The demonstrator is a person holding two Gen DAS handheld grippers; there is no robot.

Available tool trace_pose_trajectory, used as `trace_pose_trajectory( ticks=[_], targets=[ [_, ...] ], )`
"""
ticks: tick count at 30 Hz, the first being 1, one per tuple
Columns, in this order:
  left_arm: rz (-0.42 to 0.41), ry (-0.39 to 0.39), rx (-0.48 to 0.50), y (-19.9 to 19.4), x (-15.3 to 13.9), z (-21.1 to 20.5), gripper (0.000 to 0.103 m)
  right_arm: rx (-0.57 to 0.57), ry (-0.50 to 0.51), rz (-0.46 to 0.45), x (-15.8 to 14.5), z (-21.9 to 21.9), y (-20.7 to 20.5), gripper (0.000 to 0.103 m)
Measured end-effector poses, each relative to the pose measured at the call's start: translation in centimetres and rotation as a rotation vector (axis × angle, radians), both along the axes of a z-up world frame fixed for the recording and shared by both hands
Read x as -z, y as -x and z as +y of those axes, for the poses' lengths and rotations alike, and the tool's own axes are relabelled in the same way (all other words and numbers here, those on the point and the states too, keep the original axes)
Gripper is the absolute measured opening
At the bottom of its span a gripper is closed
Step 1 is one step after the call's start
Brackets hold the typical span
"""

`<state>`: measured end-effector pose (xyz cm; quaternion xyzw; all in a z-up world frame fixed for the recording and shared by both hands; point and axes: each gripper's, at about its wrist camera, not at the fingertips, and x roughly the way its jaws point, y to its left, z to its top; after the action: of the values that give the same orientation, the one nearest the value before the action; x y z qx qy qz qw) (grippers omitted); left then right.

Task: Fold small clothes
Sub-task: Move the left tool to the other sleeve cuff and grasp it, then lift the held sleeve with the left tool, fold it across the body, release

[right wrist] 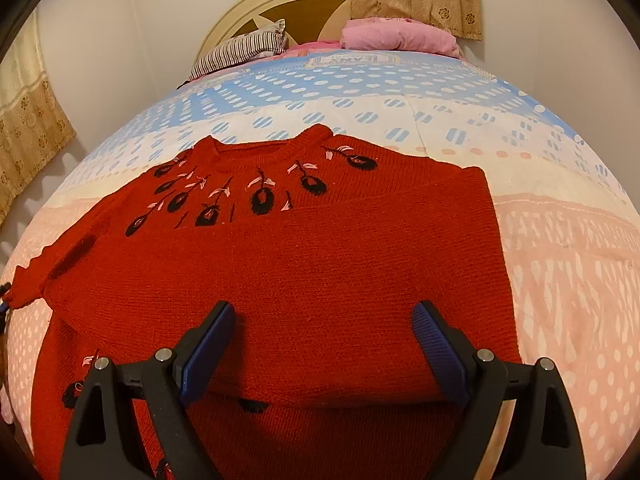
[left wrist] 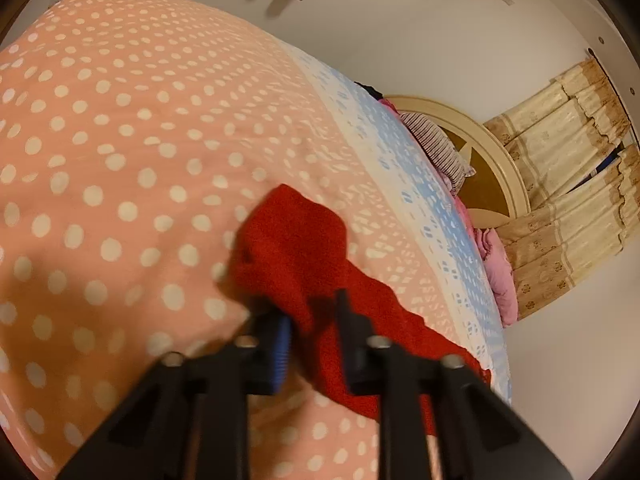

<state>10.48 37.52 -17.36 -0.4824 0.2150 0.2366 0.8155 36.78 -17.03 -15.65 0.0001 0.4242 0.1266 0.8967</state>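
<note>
A small red knit sweater (right wrist: 304, 264) with black and pink embroidered flowers lies on the bed, its right sleeve folded across the chest. My right gripper (right wrist: 324, 320) is open and empty just above the folded sleeve. In the left wrist view my left gripper (left wrist: 316, 316) is shut on the sweater's left sleeve cuff (left wrist: 292, 248) and holds it lifted off the bed. The cuff hides the fingertips. That sleeve shows at the far left of the right wrist view (right wrist: 36, 276).
The bed has a pink dotted cover (left wrist: 120, 140) with a blue and white band (right wrist: 360, 92) toward the headboard (right wrist: 280, 4). A striped pillow (right wrist: 244, 48) and a pink blanket (right wrist: 396, 36) lie at the head. Curtains (left wrist: 568, 184) hang behind.
</note>
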Motion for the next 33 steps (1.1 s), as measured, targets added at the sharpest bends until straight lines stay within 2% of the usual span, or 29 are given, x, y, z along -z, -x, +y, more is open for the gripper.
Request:
trace_pose_trajectory(
  ticks=[4,14,23,33],
  targets=[
    [-0.022,0.002,0.024,0.7,-0.6,0.0,0.007,0.000,-0.001,0.000,0.0,0.0,0.0,0.091],
    [-0.078,-0.101,0.061,0.6,-5.1,-0.5,0.005,0.001,-0.010,-0.002,-0.1,-0.1,0.0,0.091],
    [-0.092,-0.168,0.152,-2.3,-9.1,-3.1,0.005,0.005,-0.036,-0.008,-0.1,-0.3,0.1,0.091],
    [-0.162,-0.246,0.242,-5.7,-14.5,-6.5,0.005,0.009,-0.078,-0.019,-0.2,-0.7,0.2,0.091]
  ],
)
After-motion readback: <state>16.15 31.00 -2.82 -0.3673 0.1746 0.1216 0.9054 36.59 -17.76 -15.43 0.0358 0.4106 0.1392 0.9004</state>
